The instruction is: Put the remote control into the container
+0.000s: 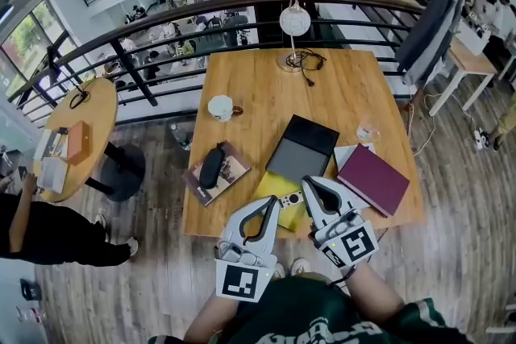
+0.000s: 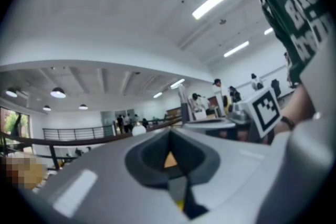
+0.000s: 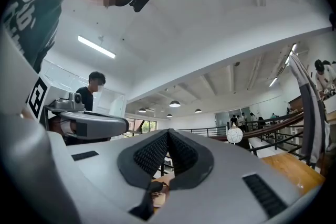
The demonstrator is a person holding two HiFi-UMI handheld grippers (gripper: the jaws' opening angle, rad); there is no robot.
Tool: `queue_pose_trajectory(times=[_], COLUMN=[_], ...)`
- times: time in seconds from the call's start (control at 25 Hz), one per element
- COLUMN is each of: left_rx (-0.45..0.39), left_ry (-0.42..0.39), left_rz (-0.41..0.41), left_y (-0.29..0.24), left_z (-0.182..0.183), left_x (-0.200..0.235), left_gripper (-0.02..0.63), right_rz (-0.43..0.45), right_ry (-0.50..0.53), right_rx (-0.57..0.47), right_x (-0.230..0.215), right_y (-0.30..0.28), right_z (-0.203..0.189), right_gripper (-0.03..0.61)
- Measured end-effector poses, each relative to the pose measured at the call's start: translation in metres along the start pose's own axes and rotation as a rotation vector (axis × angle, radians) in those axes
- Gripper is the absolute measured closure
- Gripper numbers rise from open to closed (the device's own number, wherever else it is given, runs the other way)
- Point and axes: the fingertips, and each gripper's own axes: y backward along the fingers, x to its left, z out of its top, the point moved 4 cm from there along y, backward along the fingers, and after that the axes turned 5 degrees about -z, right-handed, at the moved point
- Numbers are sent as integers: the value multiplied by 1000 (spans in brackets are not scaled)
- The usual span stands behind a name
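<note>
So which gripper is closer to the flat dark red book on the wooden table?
Right. The right gripper hovers just left of the dark red book in the head view; the left gripper is farther away, on the right gripper's other side.

Side by side ahead of the chest, left claw roughly level, jaws pressed together with nothing between, right claw tipped slightly upward, jaws likewise together, empty
</note>
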Motion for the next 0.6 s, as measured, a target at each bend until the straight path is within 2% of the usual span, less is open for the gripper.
queue_pose_trajectory(times=[0.16,0.6], left_rx=[-26,-32], left_ry=[15,32], left_rz=[82,76], left_y=[6,-2], left_z=[-1,-12], left_x=[8,10], left_gripper=[615,617], right_rz=[20,27], right_ry=[5,22], right_rx=[3,10], right_x=[6,12], right_y=[0,-1], right_z=[2,-1], right_gripper=[565,565])
